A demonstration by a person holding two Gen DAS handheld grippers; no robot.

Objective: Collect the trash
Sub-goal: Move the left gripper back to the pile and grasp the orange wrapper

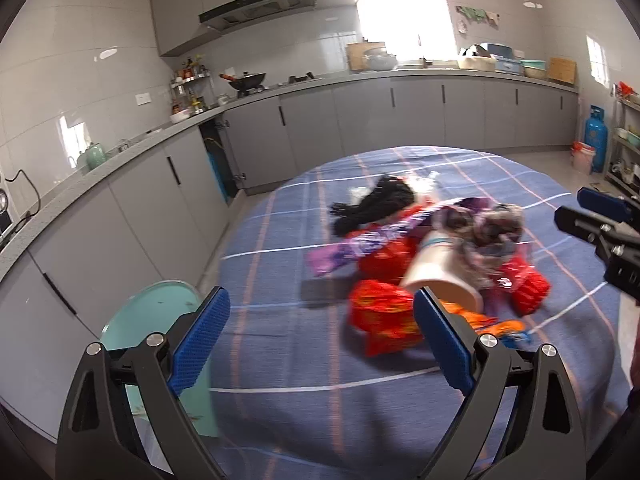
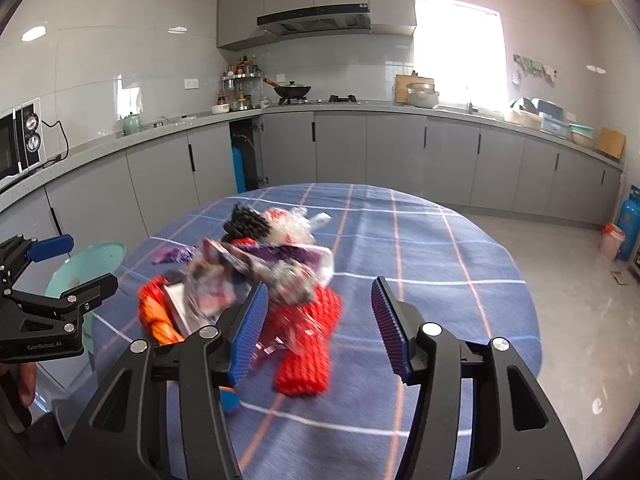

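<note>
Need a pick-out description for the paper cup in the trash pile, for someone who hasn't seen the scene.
Start at the round table with the blue plaid cloth; the trash pile sits mid-table. On the pile's near side lies the paper cup, tipped over. It is the only pale, rigid cylinder there; its neighbours are crumpled red, purple and orange wrappers.

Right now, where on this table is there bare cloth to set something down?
Bare cloth lies right of the trash pile, out to the blue checked tablecloth edge, and along the near edge under the right gripper. The middle-left is crowded with wrappers, up to the teal stool.
</note>
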